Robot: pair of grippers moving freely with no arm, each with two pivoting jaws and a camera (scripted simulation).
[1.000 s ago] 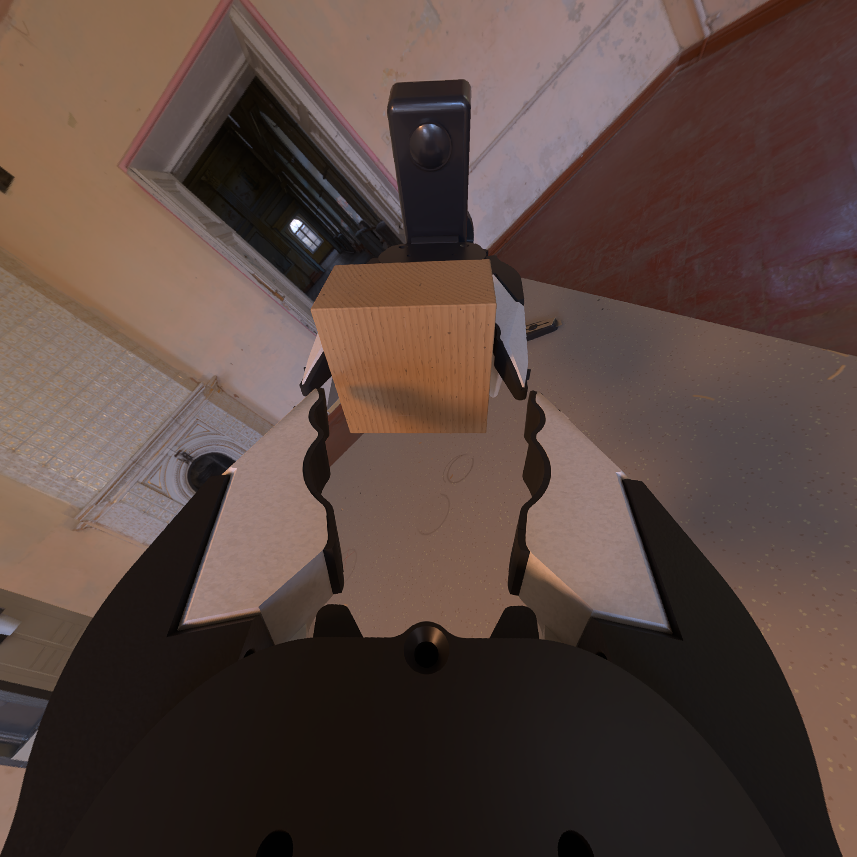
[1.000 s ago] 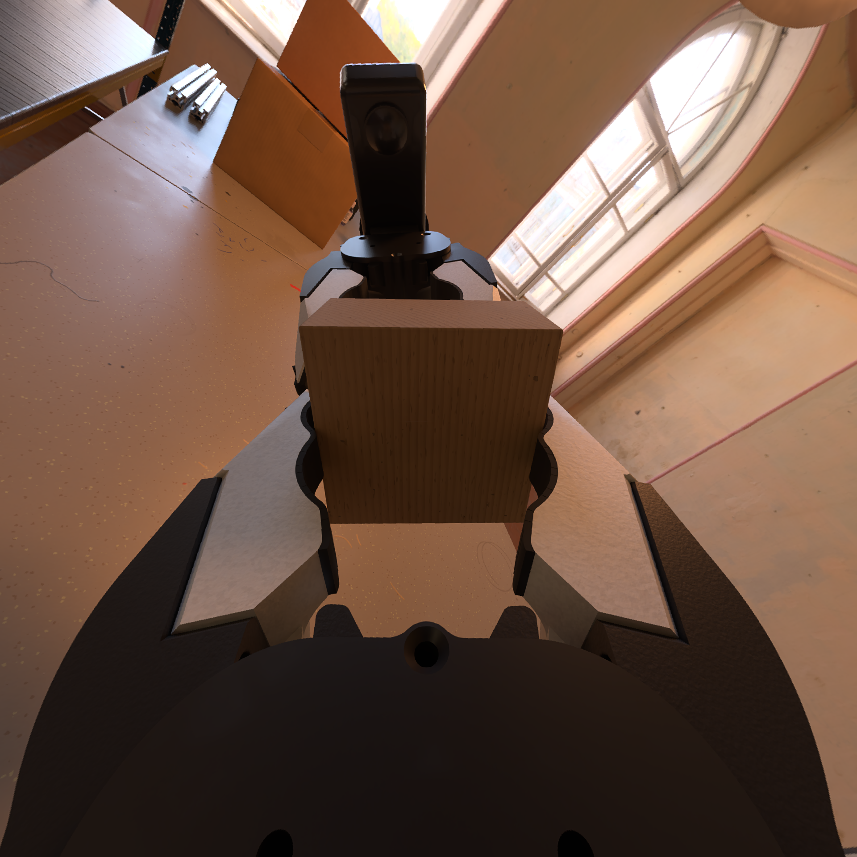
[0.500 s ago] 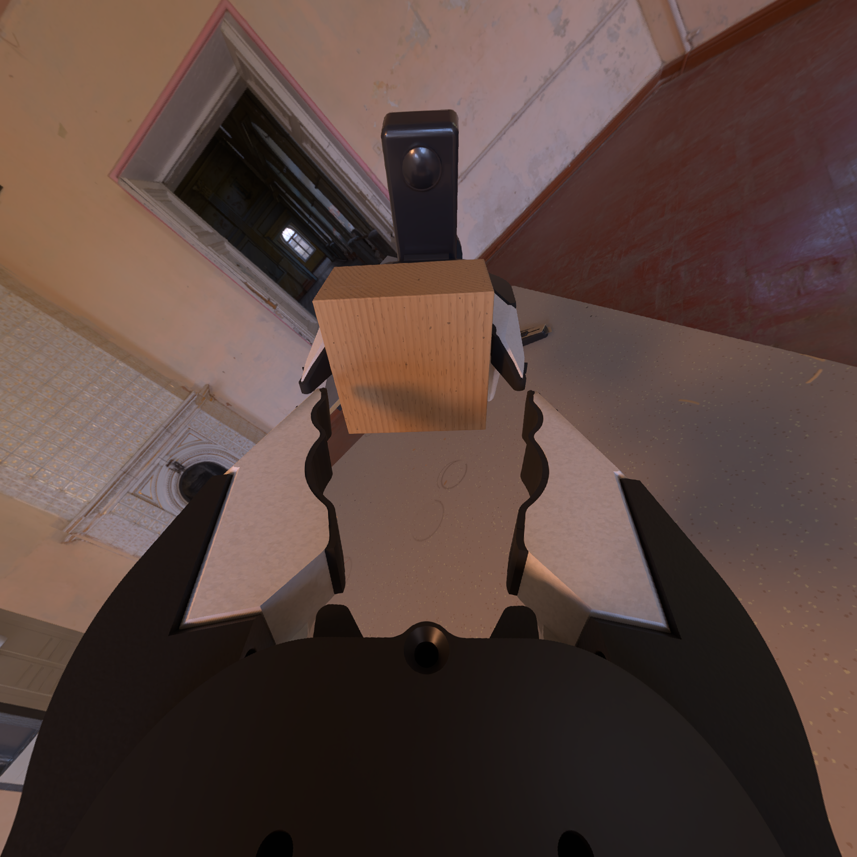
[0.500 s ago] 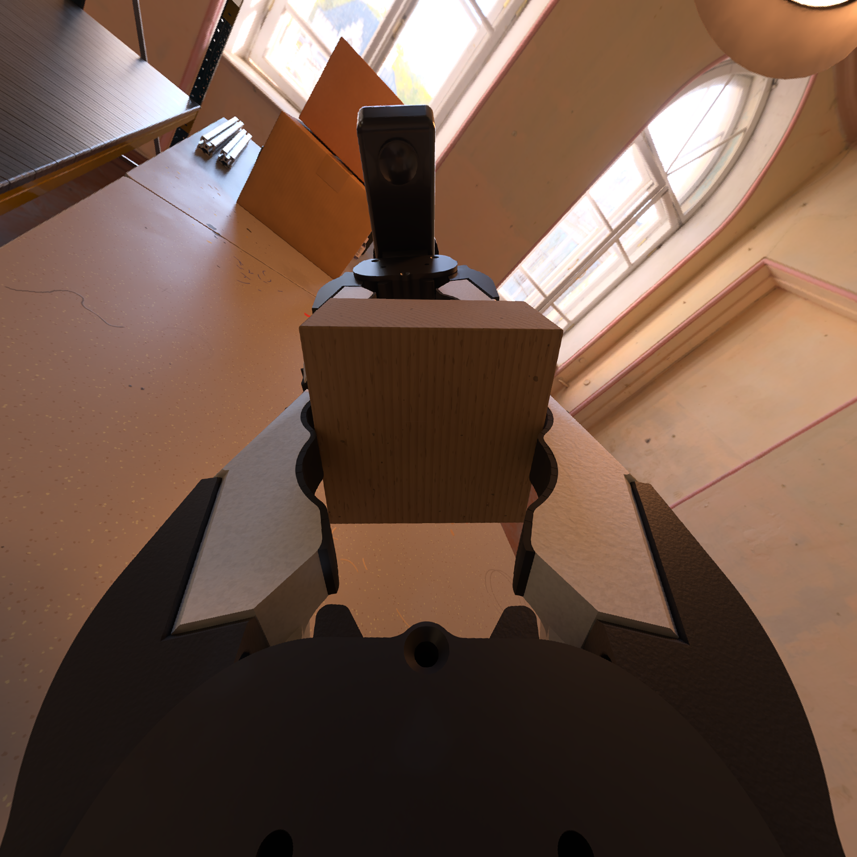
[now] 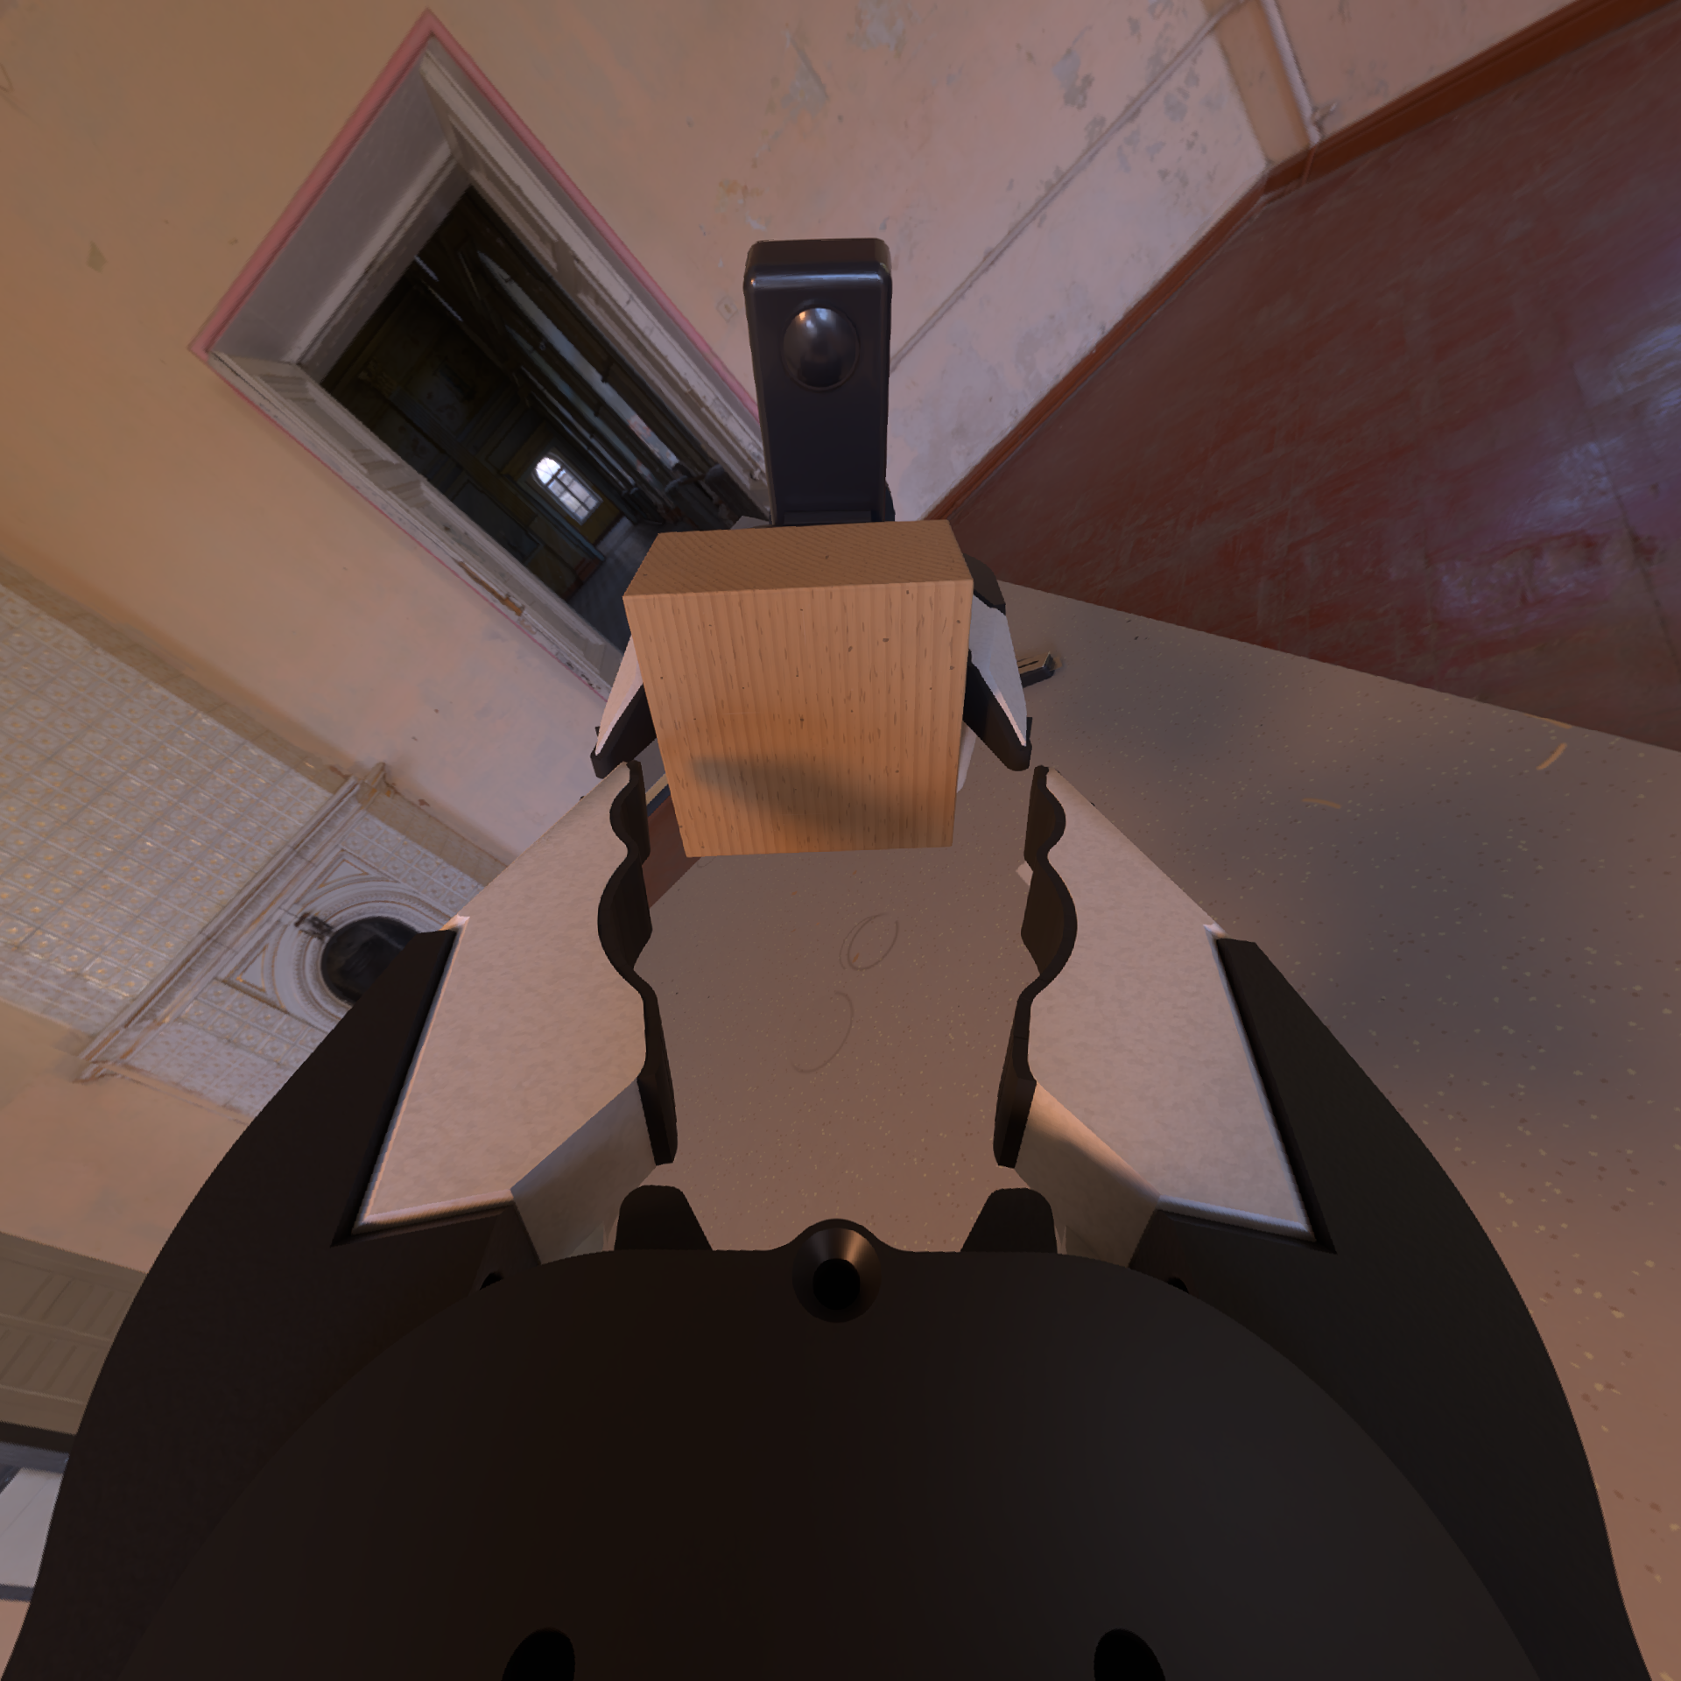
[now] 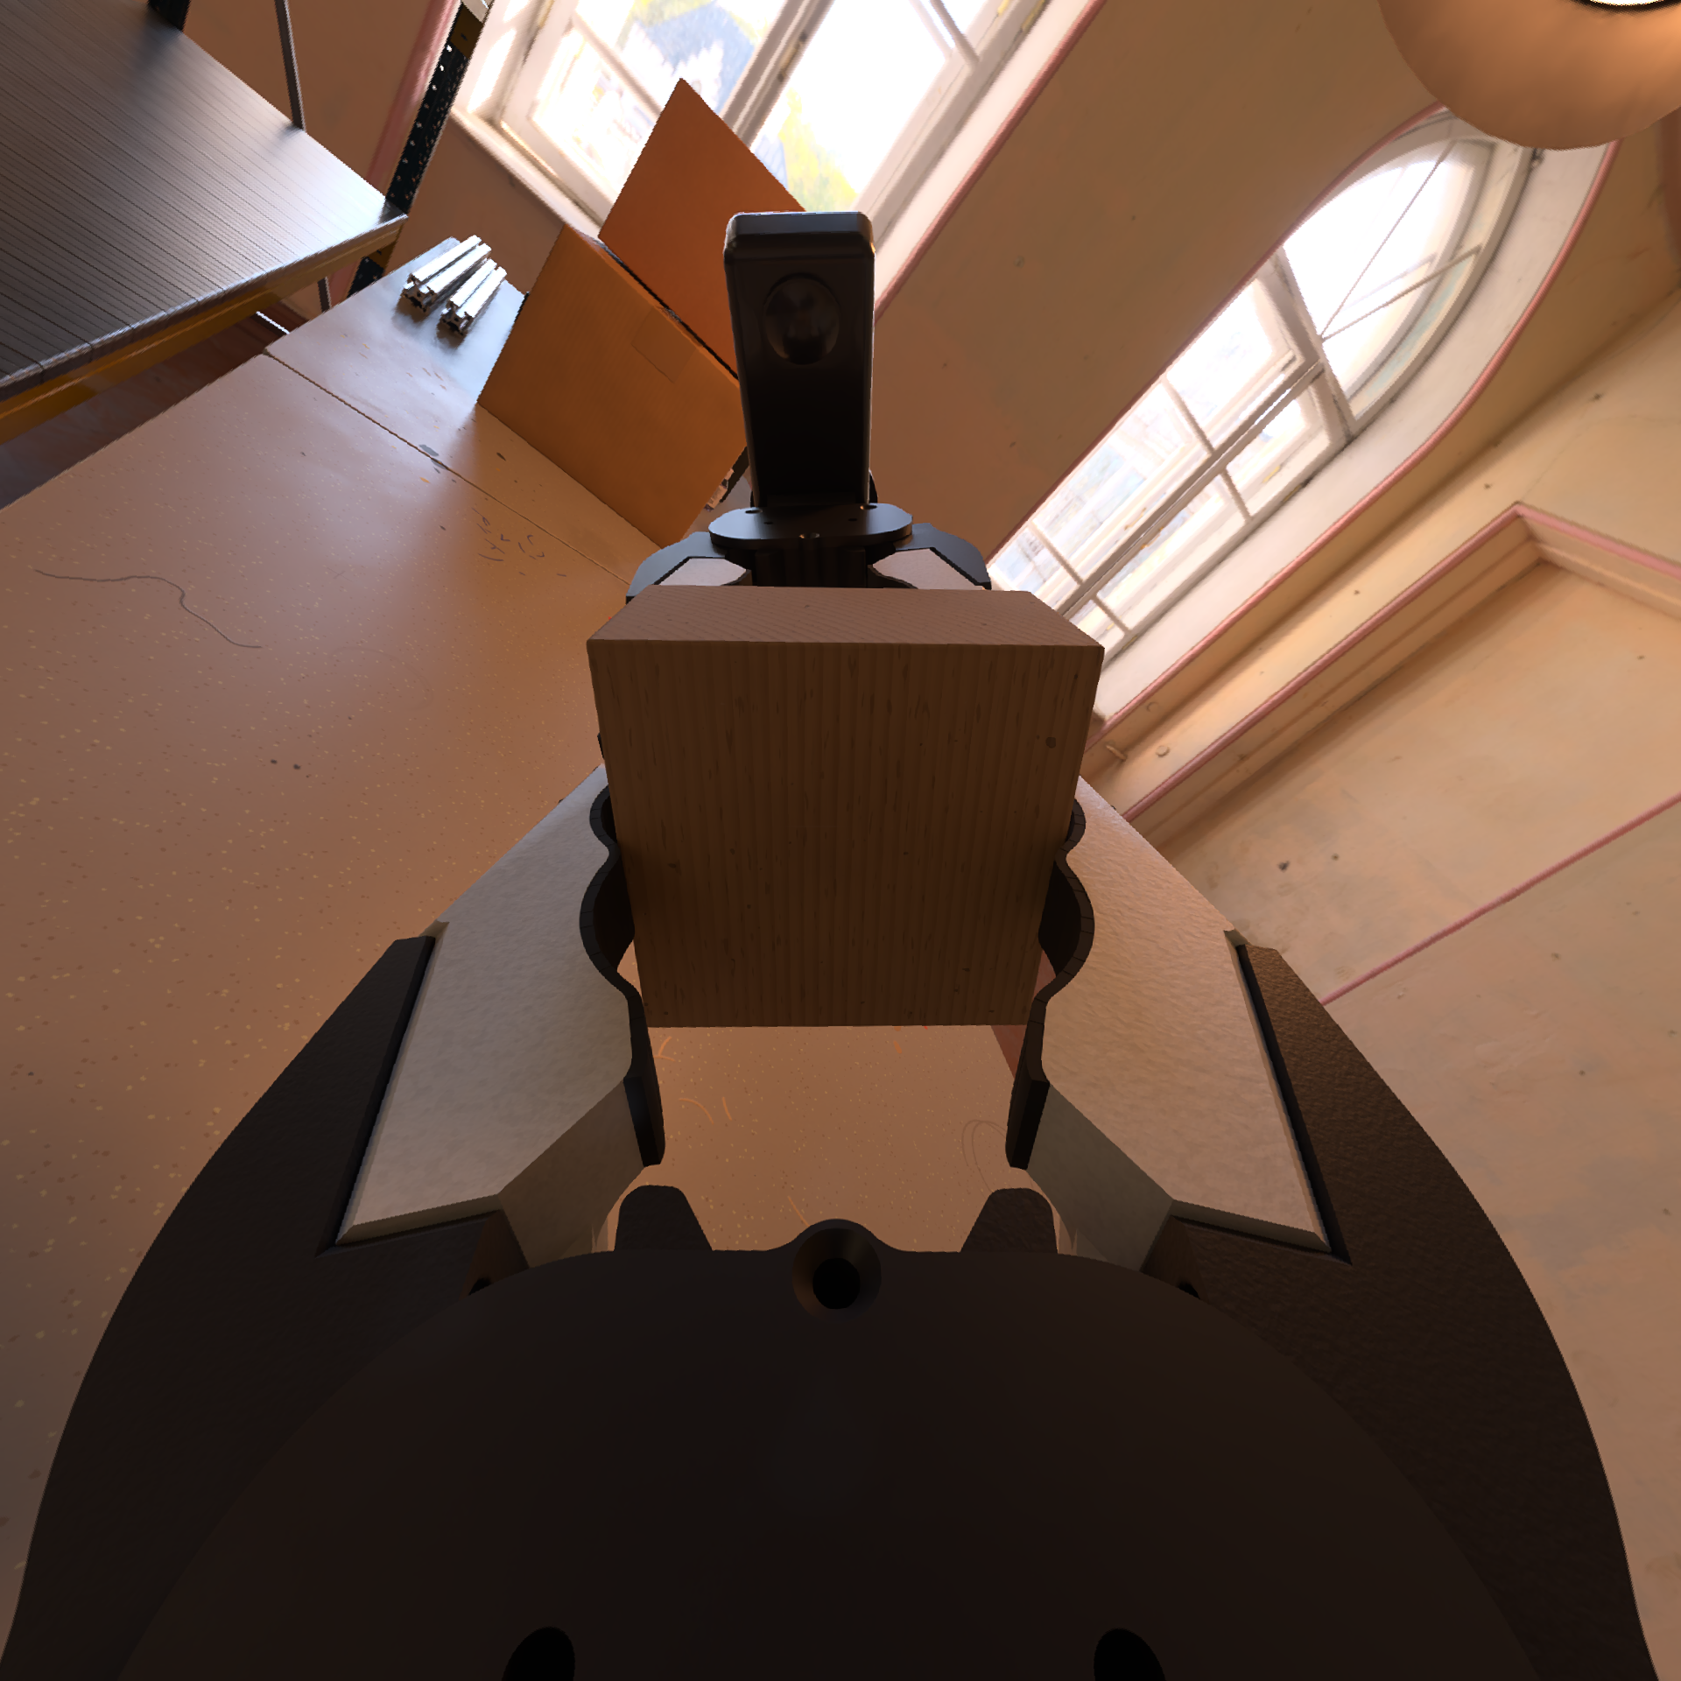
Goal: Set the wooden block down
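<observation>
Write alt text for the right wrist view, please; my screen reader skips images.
A wooden block is clamped between the fingers of the right gripper, above a tan table. The left gripper faces it from beyond the block. Behind stand an orange cardboard box, metal bars and bright windows.

Off to the upper left of the right gripper there's an open cardboard box [image 6: 619, 382] on the tan table [image 6: 227, 728], with a bundle of metal rails [image 6: 452, 284] just beside it and a dark shelf [image 6: 136, 209] further left. Up left of the left gripper, a dark doorway [image 5: 491, 437].
</observation>
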